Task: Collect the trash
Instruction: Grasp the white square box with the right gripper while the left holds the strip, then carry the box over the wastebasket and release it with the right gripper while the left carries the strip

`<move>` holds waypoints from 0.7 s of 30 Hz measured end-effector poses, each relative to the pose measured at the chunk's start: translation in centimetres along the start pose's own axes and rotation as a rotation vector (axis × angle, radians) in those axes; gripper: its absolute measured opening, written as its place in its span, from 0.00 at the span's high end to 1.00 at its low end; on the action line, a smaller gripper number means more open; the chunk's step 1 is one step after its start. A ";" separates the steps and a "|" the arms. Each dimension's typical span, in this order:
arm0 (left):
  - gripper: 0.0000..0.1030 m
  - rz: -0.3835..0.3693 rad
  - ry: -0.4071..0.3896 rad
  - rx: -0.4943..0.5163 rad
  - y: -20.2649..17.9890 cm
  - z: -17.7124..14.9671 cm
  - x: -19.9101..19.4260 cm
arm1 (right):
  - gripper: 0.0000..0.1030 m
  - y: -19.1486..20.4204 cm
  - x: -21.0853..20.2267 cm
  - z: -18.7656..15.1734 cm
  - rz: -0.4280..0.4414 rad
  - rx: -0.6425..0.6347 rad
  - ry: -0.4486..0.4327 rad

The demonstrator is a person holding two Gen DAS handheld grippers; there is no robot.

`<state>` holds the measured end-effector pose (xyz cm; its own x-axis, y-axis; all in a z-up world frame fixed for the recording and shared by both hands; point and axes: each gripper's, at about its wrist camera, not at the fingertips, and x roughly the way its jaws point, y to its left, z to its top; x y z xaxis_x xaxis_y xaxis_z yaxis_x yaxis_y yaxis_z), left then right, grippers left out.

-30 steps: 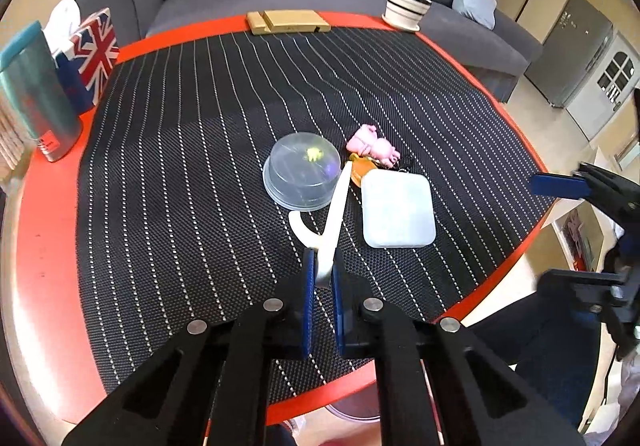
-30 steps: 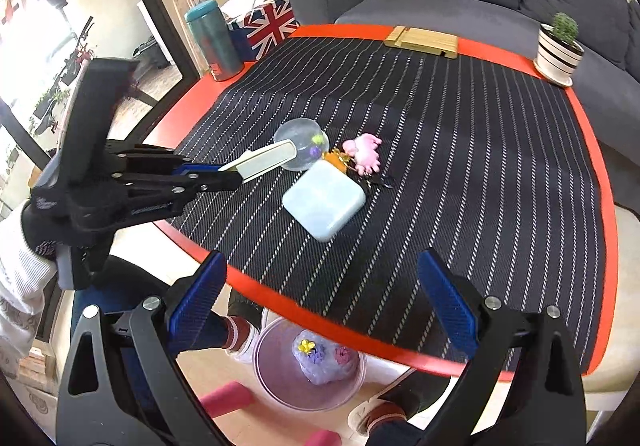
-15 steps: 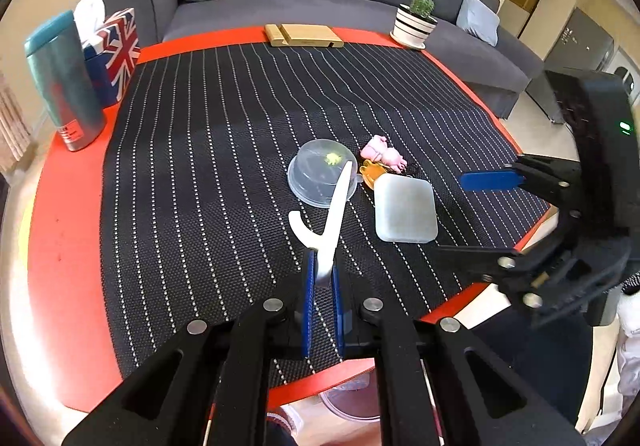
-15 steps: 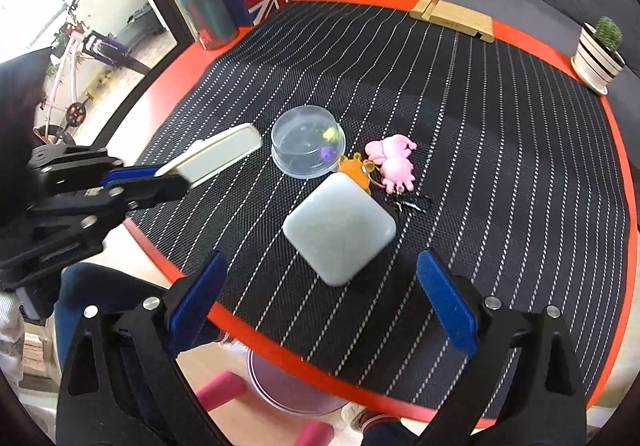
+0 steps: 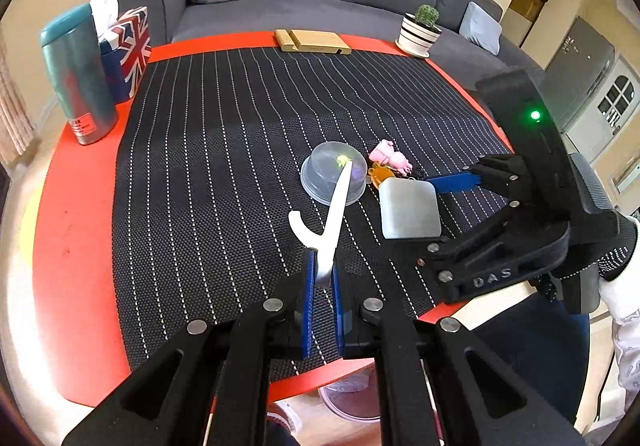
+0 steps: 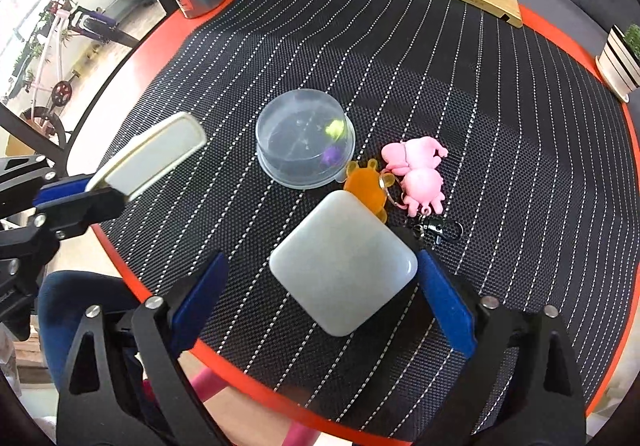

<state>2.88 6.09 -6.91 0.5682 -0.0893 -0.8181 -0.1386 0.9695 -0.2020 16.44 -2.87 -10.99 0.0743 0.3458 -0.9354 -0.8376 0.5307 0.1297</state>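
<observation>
Left gripper (image 5: 321, 278) clamped on white scraper (image 5: 335, 216); right gripper (image 6: 320, 296) closing around square lid (image 6: 342, 266), not yet gripped. Clear tub (image 6: 304, 140), keychains (image 6: 416, 174) left on table (image 6: 132, 58).

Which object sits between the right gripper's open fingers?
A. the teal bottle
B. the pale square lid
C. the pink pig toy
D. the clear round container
B. The pale square lid lies on the mat between the right gripper's blue fingers, whose jaws are closing but not yet pressing on it.
</observation>
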 end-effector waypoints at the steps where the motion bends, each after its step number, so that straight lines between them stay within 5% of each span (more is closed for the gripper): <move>1: 0.93 0.000 0.000 -0.001 0.1 0.0 0.0 | 0.19 0.0 0.1 0.0 -0.006 -0.001 0.002; 4: 0.93 -0.001 -0.001 -0.004 0.3 -0.1 0.0 | 0.30 -0.2 0.3 -0.1 -0.022 -0.005 0.004; 21: 0.93 -0.010 -0.030 0.020 -1.0 -0.3 -1.0 | 0.31 -0.9 -5.2 -3.5 0.001 0.029 -0.145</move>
<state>2.18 5.17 -6.11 0.5933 -0.0929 -0.7996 -0.1161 0.9731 -0.1992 14.87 -7.86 -7.38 0.1523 0.4538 -0.8780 -0.8217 0.5517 0.1426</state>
